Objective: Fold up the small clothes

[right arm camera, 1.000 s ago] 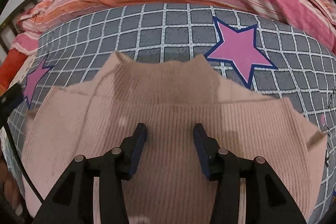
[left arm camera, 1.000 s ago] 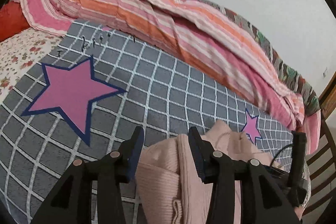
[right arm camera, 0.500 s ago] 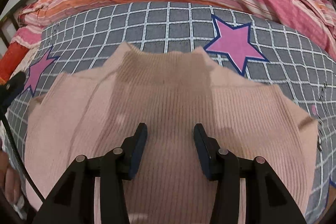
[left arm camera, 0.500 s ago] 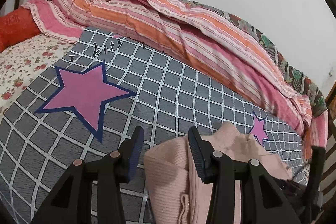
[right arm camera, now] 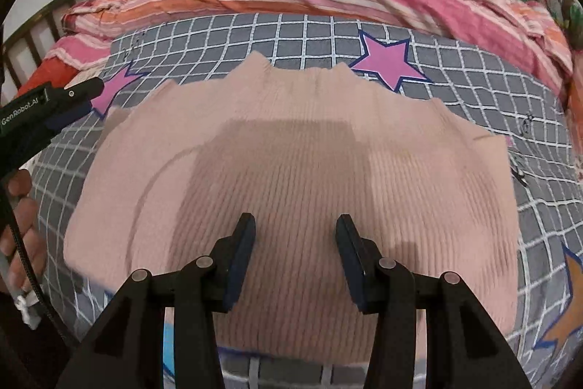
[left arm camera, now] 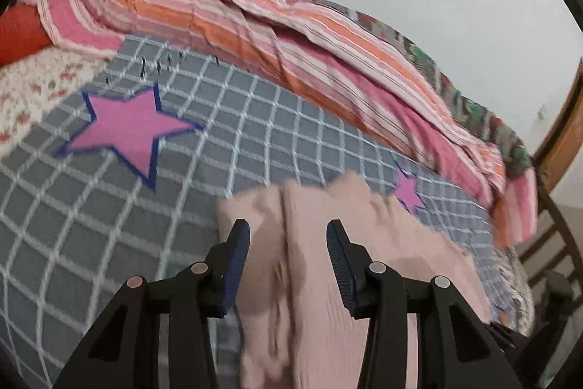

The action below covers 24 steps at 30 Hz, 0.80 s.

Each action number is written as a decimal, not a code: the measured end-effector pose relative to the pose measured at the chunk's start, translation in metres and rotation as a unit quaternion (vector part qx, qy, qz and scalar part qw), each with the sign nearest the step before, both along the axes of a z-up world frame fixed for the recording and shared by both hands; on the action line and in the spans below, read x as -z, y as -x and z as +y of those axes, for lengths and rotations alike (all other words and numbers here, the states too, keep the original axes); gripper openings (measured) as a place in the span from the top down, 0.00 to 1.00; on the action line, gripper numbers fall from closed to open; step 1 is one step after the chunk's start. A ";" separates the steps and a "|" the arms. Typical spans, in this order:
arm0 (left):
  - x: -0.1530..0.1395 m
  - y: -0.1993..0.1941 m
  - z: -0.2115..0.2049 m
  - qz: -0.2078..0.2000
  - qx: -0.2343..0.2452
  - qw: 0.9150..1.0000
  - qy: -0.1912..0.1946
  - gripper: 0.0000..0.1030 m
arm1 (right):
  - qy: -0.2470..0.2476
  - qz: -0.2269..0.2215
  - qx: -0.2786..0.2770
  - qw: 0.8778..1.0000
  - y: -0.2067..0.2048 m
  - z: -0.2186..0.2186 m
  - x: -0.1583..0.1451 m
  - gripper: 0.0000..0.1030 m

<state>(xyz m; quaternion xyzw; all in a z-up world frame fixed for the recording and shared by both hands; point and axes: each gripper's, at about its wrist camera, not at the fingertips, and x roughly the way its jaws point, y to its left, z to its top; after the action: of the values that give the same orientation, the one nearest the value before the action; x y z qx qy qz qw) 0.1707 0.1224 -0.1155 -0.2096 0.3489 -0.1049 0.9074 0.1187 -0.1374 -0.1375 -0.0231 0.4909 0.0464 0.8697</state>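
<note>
Both tongs, left (left arm camera: 288, 243) and right (right arm camera: 296, 236), parted, empty

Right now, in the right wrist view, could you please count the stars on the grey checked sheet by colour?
Pink stars: 2
Orange stars: 1
Total: 3
Light-blue patch at the bottom edge: too hidden to count as a star.
</note>
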 end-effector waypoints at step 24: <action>0.055 0.112 -0.018 0.072 0.073 0.992 0.076 0.53 | 0.000 -0.046 -0.020 0.999 0.109 -0.024 -0.004 0.56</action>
<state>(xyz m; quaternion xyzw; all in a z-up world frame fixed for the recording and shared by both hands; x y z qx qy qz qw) 0.0591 0.1040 -0.1708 -0.2586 0.4184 -0.1820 0.8514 0.0101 -0.1612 -0.1340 -0.0344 0.4501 0.0626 0.8901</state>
